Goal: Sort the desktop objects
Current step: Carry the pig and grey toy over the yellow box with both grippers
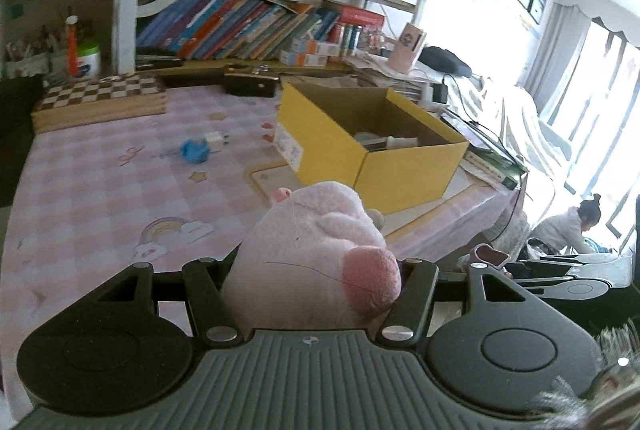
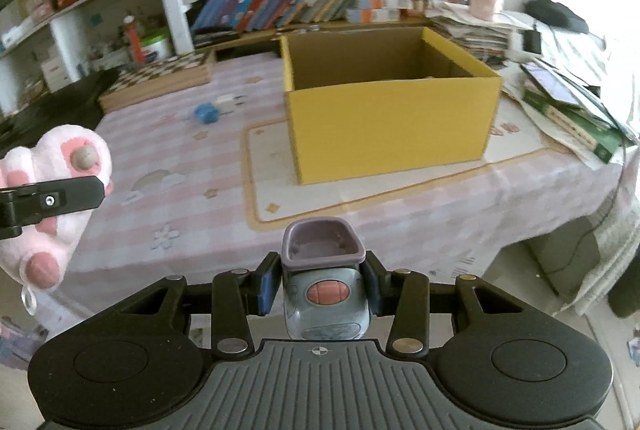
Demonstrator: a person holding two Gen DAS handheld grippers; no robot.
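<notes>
On the far left of the counter [image 2: 168,222], with its pink checked cloth, lies a folded chessboard [image 1: 100,98]. To its right, well out on the cloth, a small blue object [image 1: 195,150] sits touching a white plug [image 1: 216,141]. Further right stands the yellow cardboard box [image 1: 400,166], open at the top; the left wrist view shows a white bottle-like item [image 1: 402,141] and some grey things lying at its bottom, too small to tell apart. From the right wrist view the inside is mostly in shadow.

The left tongs [image 1: 316,270] are clamped on a pink plush toy [image 1: 316,254], held half apart by its soft body, which bulges up between the fingers at the near edge of the counter, left of the box. In the right wrist view the same toy shows pink paw pads at far left, one black finger [image 2: 60,196] across it.

The right tongs [image 2: 322,286] are nearly together, gripping a small grey toy [image 2: 324,294] with a red-pink button and an open purple cup-shaped top, held over the near edge of the counter, in front of the box.
</notes>
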